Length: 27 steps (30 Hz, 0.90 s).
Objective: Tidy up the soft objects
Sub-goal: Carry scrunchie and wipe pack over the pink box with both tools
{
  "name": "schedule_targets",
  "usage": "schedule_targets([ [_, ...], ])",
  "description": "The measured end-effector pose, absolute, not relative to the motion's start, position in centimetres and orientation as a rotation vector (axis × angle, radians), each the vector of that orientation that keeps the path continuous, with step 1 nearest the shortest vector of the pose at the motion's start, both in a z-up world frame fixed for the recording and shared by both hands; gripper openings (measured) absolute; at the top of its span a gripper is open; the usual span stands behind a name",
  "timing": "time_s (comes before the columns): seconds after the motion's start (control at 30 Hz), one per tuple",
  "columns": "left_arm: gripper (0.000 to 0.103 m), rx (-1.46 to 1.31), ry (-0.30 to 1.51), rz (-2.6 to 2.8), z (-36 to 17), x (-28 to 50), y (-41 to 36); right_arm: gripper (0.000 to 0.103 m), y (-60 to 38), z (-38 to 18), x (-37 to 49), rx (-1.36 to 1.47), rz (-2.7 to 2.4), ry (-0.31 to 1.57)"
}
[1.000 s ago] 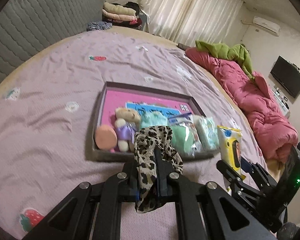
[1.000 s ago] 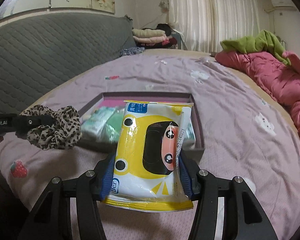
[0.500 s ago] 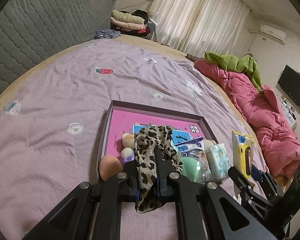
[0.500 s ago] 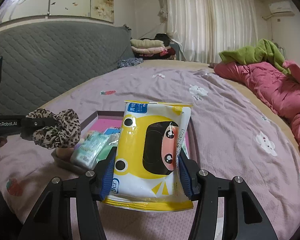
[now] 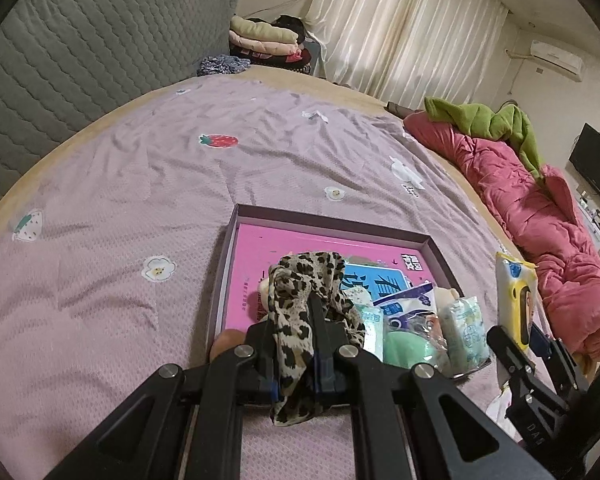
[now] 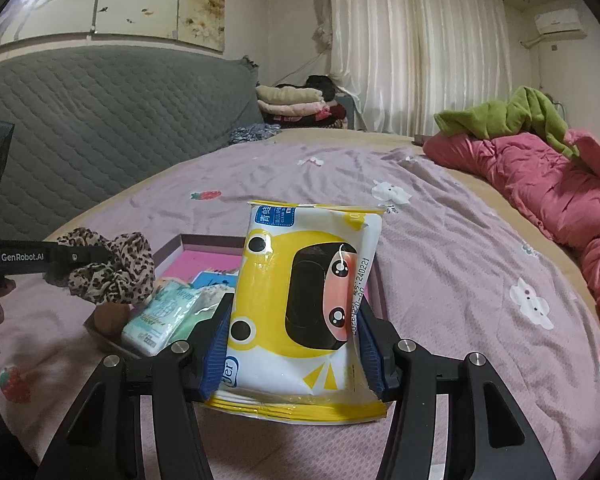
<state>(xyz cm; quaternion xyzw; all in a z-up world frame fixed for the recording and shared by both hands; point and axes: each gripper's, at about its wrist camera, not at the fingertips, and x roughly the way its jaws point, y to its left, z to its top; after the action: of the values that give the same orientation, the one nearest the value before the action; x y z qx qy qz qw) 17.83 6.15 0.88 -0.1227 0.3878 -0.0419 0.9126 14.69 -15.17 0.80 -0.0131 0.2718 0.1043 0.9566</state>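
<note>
Left wrist view: the left tongs (image 5: 296,344) are clamped tight on a leopard-print fabric scrunchie (image 5: 308,304), held above the near end of a shallow pink-bottomed tray (image 5: 332,226) on the lilac bedsheet (image 5: 140,200). Right tongs (image 6: 294,336) grip a yellow-and-white soft pack of wet wipes (image 6: 300,300) upright, just beside the tray's right edge. Small tissue packs (image 5: 464,328) lie in the tray.

1. A grey quilted headboard (image 6: 112,128) stands behind the bed.
2. White curtains (image 6: 416,60) hang closed at the far wall — an air conditioner (image 6: 558,24) is mounted beside them.
3. Folded clothes (image 6: 296,104) are stacked by the curtains.
4. A pink quilt (image 5: 540,216) lies bunched along the bed's edge — a green garment (image 5: 488,120) rests on it.
5. A dark screen (image 5: 594,166) hangs on the wall.
</note>
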Motion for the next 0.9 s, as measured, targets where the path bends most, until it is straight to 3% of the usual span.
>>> schedule_targets([
  [0.7,0.011,-0.212,0.889,-0.056,-2.7,19.8,5.6,0.057,-13.0,-2.4,18.2,-0.157,0.258,0.665],
  [0.9,0.011,-0.204,0.902,-0.073,-3.1,19.4,5.5,0.062,-12.4,-3.5,18.2,-0.196,0.243,0.66],
])
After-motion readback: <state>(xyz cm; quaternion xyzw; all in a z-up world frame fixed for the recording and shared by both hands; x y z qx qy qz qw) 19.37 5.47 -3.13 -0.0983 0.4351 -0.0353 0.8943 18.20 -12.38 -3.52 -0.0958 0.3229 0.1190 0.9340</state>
